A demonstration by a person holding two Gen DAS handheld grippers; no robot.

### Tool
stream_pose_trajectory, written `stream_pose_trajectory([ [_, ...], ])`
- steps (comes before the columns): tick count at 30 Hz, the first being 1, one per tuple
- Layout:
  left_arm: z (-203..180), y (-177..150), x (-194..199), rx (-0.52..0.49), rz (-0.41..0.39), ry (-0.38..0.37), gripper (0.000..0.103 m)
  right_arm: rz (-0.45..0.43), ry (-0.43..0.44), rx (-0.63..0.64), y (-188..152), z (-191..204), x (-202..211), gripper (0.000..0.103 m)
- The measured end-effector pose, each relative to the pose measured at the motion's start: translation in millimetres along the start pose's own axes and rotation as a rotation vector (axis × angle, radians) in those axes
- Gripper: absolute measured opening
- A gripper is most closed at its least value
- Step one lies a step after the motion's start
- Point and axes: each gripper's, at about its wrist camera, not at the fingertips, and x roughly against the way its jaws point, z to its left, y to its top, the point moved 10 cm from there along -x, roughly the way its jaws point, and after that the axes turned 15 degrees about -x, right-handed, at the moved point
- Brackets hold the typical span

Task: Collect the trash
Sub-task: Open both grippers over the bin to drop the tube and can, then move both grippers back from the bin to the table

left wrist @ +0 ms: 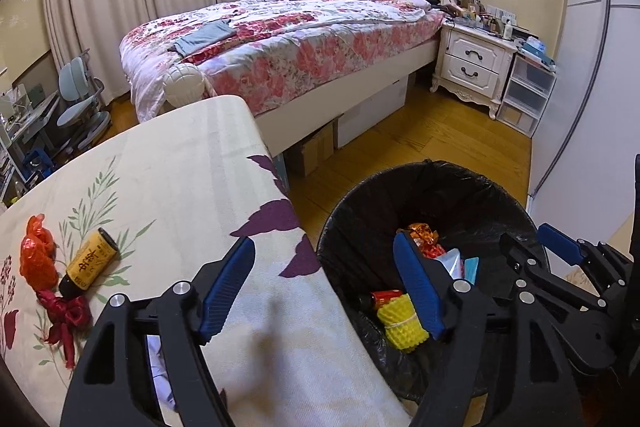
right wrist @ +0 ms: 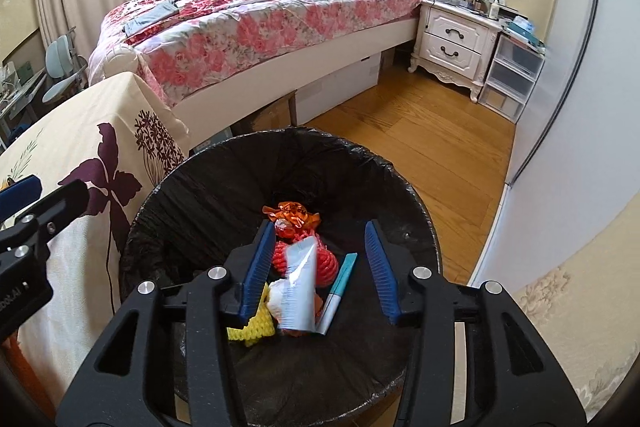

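Bedroom scene: bin (right wrist: pixel 280 167) beside table (left wrist: pixel 168 187) already held yellow net (left wrist: pixel 400 323), tube (right wrist: pixel 298 287), pen (right wrist: pixel 340 281). Can (left wrist: pixel 90 263) and red wrappers (left wrist: pixel 36 259) remained on table. Left gripper (left wrist: pixel 324 291) and right gripper (right wrist: pixel 318 271) were spread, empty.

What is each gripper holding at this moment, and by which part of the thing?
Nothing is held. The left gripper and the right gripper are both open over the trash bin, with no thing between their fingers.
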Motion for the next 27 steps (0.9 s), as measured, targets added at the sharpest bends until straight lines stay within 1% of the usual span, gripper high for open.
stream_pose_trajectory([
  [7, 15, -3, 14, 0.037, -0.01, 0.008, 0.076, -0.025, 0.007, 0.019, 1, 8, 16, 0.048],
  [9, 19, -5, 18, 0.043, -0.012, 0.019, 0.077, -0.034, 0.011, 0.023, 3, 12, 22, 0.053],
  [14, 34, -13, 30, 0.067, -0.013, 0.042, 0.078, -0.048, 0.026, 0.027, 3, 20, 35, 0.055],
  [21, 68, -31, 51, 0.115, -0.013, 0.099, 0.079, -0.057, 0.073, 0.041, -2, 43, 54, 0.058],
  [27, 102, -55, 64, 0.171, 0.012, 0.156, 0.079, -0.048, 0.123, 0.07, -14, 70, 68, 0.058],
])
